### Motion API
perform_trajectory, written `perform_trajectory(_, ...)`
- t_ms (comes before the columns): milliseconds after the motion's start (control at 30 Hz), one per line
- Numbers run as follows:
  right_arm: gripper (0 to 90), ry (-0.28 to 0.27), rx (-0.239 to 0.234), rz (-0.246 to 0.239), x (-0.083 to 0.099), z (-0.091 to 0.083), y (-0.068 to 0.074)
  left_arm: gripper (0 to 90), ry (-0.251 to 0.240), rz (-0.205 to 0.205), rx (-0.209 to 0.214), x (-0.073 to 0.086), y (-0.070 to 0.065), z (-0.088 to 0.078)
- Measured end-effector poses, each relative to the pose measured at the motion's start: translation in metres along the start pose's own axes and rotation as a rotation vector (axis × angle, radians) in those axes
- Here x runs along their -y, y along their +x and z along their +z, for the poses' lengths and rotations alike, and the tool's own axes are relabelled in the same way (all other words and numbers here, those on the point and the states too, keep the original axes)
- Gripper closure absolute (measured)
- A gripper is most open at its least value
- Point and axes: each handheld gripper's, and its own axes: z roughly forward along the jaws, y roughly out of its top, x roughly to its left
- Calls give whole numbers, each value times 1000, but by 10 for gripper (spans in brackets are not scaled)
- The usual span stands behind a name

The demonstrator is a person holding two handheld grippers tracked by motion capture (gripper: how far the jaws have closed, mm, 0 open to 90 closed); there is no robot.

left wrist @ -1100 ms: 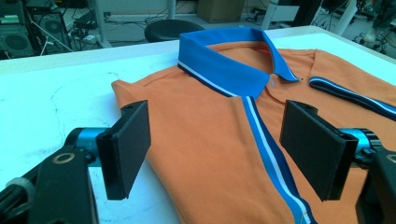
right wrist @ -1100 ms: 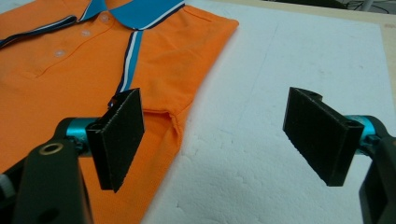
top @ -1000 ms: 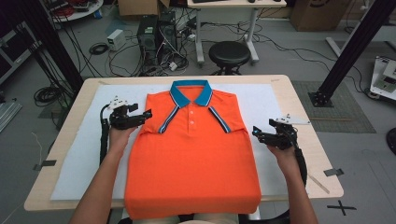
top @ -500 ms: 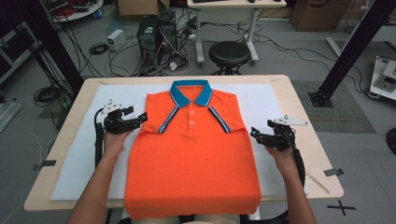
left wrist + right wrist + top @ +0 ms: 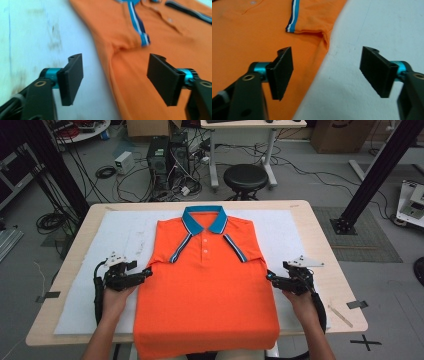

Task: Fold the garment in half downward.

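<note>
- On the worktop (image 5: 320, 220) lay an orange polo shirt (image 5: 207, 295), likely soft, light, limp
- Left claw (image 5: 147, 272) and right claw (image 5: 270, 276) stood apart, just closing a little, each astride a side hem, probably the best hold

Two bare forearms come in from the near edge, one on the left and one on the right. Each hand holds a black claw. The left claw (image 5: 146, 272) points to the right, toward the middle. The right claw (image 5: 270, 276) points to the left, so the two tips face each other, well apart. Both claws sit low. The jaws of each claw stand wide apart with nothing pinched between them, and both have just been closing a little. A black cable trails back along each wrist.
</note>
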Motion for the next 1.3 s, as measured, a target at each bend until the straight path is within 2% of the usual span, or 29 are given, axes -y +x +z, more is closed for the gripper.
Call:
perform_trajectory(100, 390, 18, -3, 3, 3, -4, 8, 349, 27, -7, -30, 7, -7, -10)
perform_trajectory(167, 461, 42, -17, 1, 6, -3, 14, 379, 70, -1, -39, 11, -11, -14)
perform_trajectory(200, 500, 70, -9, -10, 10, -1, 21, 420, 89, -2, -43, 13, -12, -17)
perform_trajectory(400, 558, 98, 27, -7, 16, -10, 29, 498, 129, -22, -44, 25, -22, -31)
perform_trajectory(500, 606, 139, 14, 14, 21, -11, 30, 528, 123, -6, -47, 30, -28, -35)
perform_trajectory(533, 631, 149, 10, 9, 23, -11, 30, 536, 126, 18, -67, 30, -31, -35)
perform_trajectory(567, 677, 160, -1, -1, 25, -9, 31, 564, 130, 31, -85, 31, -33, -35)
perform_trajectory(600, 695, 163, -10, -4, 26, -9, 31, 603, 131, 32, -97, 31, -33, -35)
perform_trajectory(667, 798, 164, -24, -3, 26, -9, 30, 694, 127, 30, -117, 31, -33, -36)
perform_trajectory(700, 873, 169, -44, -25, 25, -8, 33, 804, 126, 27, -111, 31, -32, -37)
perform_trajectory(733, 873, 169, -44, -25, 25, -8, 33, 804, 127, 29, -85, 32, -32, -37)
perform_trajectory(767, 883, 168, -39, -43, 25, -8, 34, 873, 124, 39, -88, 32, -33, -37)
perform_trajectory(867, 897, 164, -36, -64, 25, -10, 34, 880, 125, 46, -87, 33, -34, -39)
perform_trajectory(1000, 899, 143, -38, -54, 25, -19, 30, 883, 122, 34, -69, 36, -34, -43)
perform_trajectory(1300, 900, 137, -49, -46, 29, -34, 28, 883, 121, 23, -34, 43, -35, -57)
